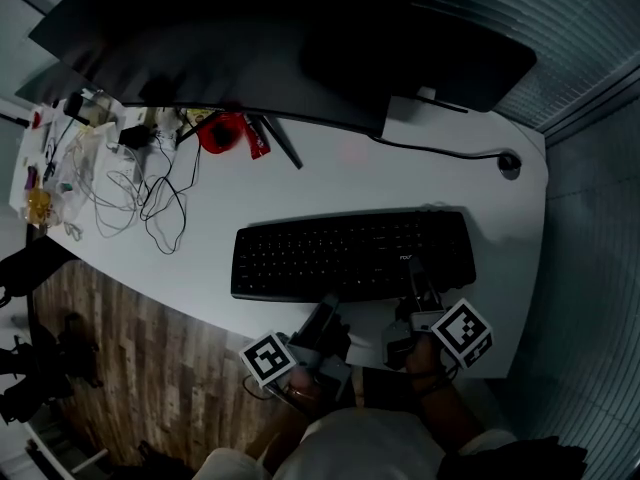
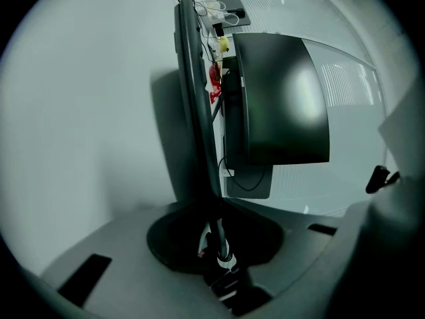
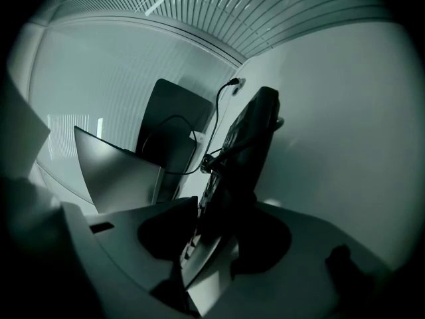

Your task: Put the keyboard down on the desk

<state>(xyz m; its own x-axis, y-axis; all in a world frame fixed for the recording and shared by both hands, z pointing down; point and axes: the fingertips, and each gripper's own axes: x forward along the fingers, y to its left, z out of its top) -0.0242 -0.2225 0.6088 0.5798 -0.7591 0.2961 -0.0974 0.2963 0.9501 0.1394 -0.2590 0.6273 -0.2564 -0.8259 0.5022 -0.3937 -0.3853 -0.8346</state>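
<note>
Pale desk [image 1: 340, 178] carries the black keyboard [image 1: 350, 256]. Its near edge sits pinched in the left gripper [image 1: 326, 306] — the right gripper [image 1: 413, 288] stands wide around it.

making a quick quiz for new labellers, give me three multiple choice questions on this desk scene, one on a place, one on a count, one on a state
1. Where does the red object lie on the desk?
A. at its near right corner
B. in its middle
C. at its far left, beside the loose cables

2. How many monitors stand on the desk?
A. one
B. two
C. three

3. What does the left claw have between its jaws?
A. the keyboard's near edge
B. nothing
C. a loose cable

Answers:
1 C, the head view shows it next to the cables, below the left monitor.
2 B, two dark screens stand side by side at the back.
3 A, the left gripper view shows the keyboard edge-on, running in between the jaws.
</note>
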